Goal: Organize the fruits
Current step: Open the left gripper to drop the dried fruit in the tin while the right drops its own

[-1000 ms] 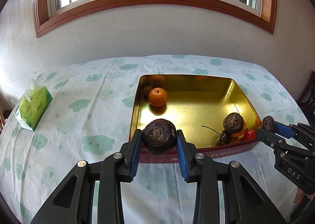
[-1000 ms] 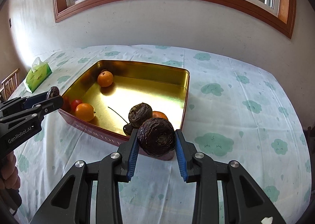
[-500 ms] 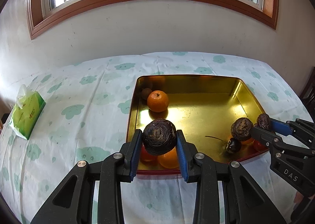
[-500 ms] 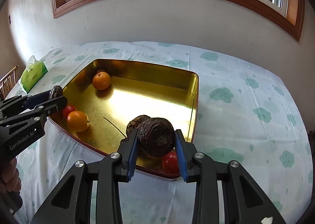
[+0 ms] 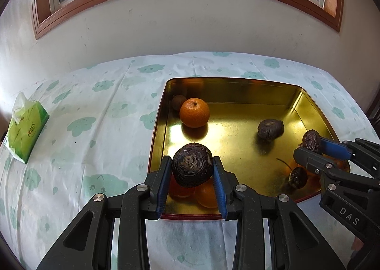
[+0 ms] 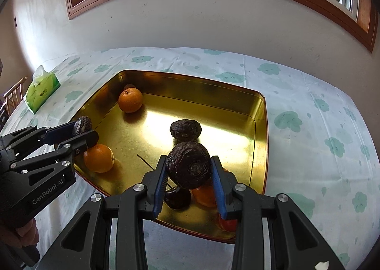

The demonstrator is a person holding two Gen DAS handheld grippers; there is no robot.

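My left gripper (image 5: 192, 176) is shut on a dark wrinkled fruit (image 5: 192, 167), held above the near left corner of the gold tin tray (image 5: 228, 83). My right gripper (image 6: 188, 175) is shut on a second dark wrinkled fruit (image 6: 188, 166), held above the tray's near right part (image 6: 260, 151). In the tray lie an orange (image 5: 194, 112) at the far left, another dark wrinkled fruit (image 5: 270, 128) in the middle, more oranges (image 6: 98, 158) and a dark cherry (image 5: 297, 176) near the front. The right gripper also shows in the left wrist view (image 5: 311, 146).
A green tissue pack (image 5: 25, 127) lies at the table's left. The tablecloth (image 5: 95, 127) has a green cloud print. A white wall and window stand behind the table. A small red fruit (image 6: 227, 223) sits at the tray's near rim. A wooden chair (image 6: 13, 94) stands at the left.
Both grippers have moved forward over the tray with their fruits still held. The loose dark fruit in the tray now lies farther in, in the middle.
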